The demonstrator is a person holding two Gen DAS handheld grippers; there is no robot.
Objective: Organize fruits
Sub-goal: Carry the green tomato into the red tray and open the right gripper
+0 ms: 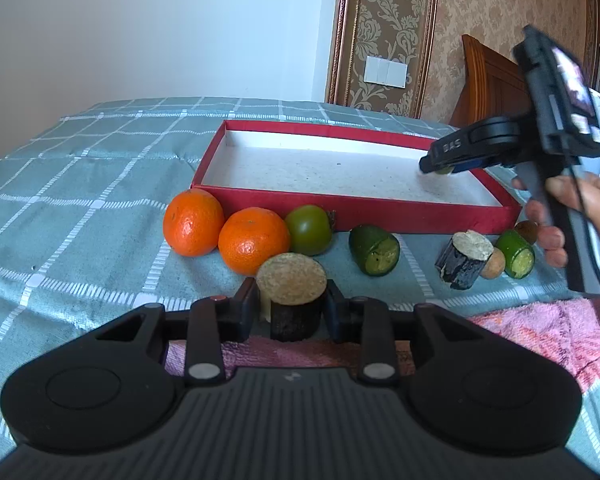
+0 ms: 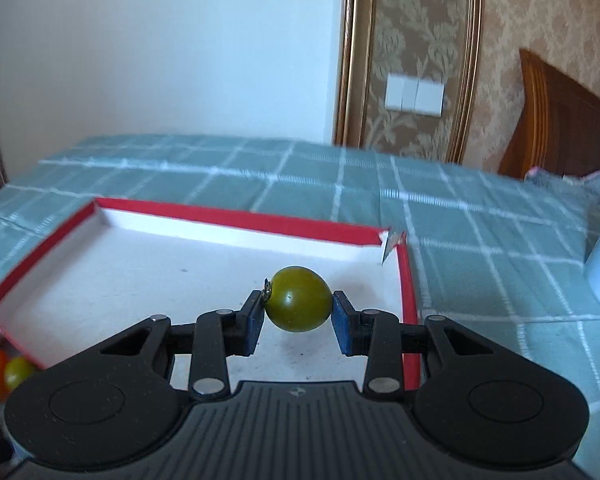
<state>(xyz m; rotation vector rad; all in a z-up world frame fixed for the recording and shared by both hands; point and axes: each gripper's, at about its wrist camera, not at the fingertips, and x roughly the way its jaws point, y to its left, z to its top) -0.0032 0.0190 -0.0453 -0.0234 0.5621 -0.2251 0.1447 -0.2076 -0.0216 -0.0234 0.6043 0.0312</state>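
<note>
Bed covered by a grey-green checked blanket (image 1: 80,208), with a pink towel (image 1: 548,336) at its near edge. Lying on the blanket: a shallow red box (image 1: 356,210); before it a row of two oranges (image 1: 194,222), a green tomato (image 1: 309,230), two cut green pieces (image 1: 374,250), a dark-skinned cut chunk (image 1: 462,260) and small brown fruits (image 1: 494,264).

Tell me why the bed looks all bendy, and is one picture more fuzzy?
Both fisheye views curve the checked bedspread. The right wrist view is softer: the red box rim and the wall switch smear, while the green tomato stays sharp. The left wrist view is crisp, oranges included.
</note>
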